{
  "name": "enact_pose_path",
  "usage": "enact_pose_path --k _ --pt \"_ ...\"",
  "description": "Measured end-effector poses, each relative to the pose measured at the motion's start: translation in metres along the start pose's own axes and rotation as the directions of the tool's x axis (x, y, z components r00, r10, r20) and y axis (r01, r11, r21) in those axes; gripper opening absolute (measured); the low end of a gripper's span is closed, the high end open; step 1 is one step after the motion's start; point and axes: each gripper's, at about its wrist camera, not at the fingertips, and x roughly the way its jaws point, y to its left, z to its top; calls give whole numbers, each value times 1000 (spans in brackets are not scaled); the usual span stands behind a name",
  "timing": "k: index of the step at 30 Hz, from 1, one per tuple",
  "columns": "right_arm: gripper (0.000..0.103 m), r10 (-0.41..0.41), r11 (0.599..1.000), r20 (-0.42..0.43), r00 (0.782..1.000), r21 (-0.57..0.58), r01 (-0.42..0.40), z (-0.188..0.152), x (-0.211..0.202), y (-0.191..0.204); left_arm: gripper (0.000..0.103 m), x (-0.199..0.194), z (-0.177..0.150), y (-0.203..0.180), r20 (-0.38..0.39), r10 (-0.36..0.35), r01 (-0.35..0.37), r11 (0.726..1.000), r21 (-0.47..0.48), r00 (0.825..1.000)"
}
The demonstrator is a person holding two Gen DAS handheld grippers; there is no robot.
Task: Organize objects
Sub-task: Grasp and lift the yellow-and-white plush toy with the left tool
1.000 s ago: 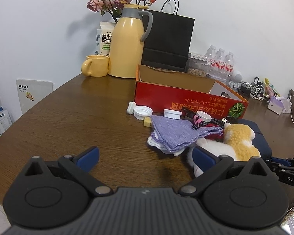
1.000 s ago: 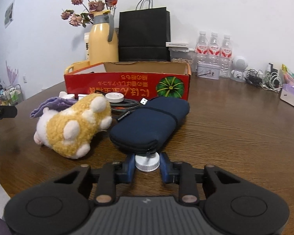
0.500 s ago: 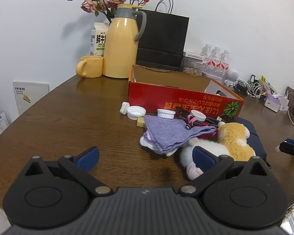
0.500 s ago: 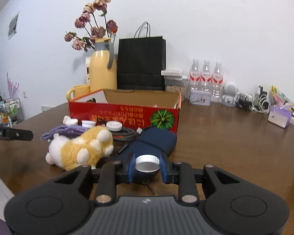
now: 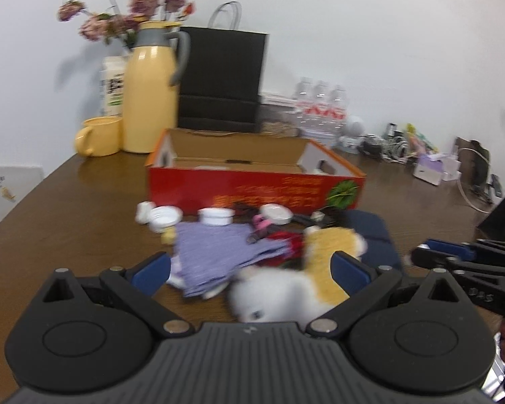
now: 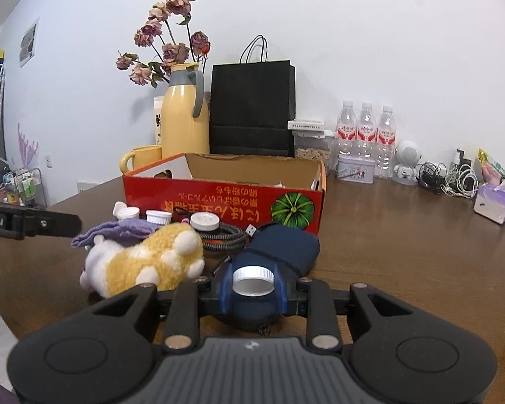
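My right gripper (image 6: 253,288) is shut on a small white bottle cap (image 6: 253,280), held above the navy pouch (image 6: 286,245). A yellow and white plush toy (image 6: 144,262) lies left of the pouch, with a folded purple cloth (image 6: 118,230) behind it. The open red cardboard box (image 6: 225,203) stands beyond them, with white lids (image 6: 204,221) and a coiled cable (image 6: 224,237) along its front. My left gripper (image 5: 250,267) is open, its blue pads wide apart over the plush toy (image 5: 303,282) and purple cloth (image 5: 219,252). The right gripper (image 5: 468,262) shows at the right edge of the left wrist view.
At the back stand a yellow thermos jug (image 6: 184,114) with dried flowers, a yellow mug (image 6: 141,158), a black paper bag (image 6: 252,107), three water bottles (image 6: 365,134) and a small tin (image 6: 355,167). Cables (image 6: 451,178) and a tissue box (image 6: 493,202) lie far right on the brown table (image 6: 404,235).
The right gripper has risen with the white cap, from table level in front of the pouch to above it. The left gripper has moved right and closer, over the plush toy.
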Motion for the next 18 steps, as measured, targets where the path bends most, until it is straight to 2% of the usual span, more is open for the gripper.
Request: enact_pose_path --k 3,7,12,14,18 --pt "25 4 1000 13 1000 -6 -4 6 4 -3 103 8 6 -20 -1 -38 38 999 32 999" --pt "25 10 1000 27 1000 -13 -10 11 8 -10 95 24 10 -47 -19 -61 63 994 87 998" --pt "25 21 999 37 999 -25 -20 13 14 -19 74 48 8 -66 -79 -55 64 992 109 995" --pt "25 27 999 38 999 -29 -26 13 17 -24 61 59 5 -70 -122 -48 61 993 105 991" --pt "25 44 998 36 998 -38 -43 12 24 -31 59 72 -2 -74 -169 -24 44 992 115 985"
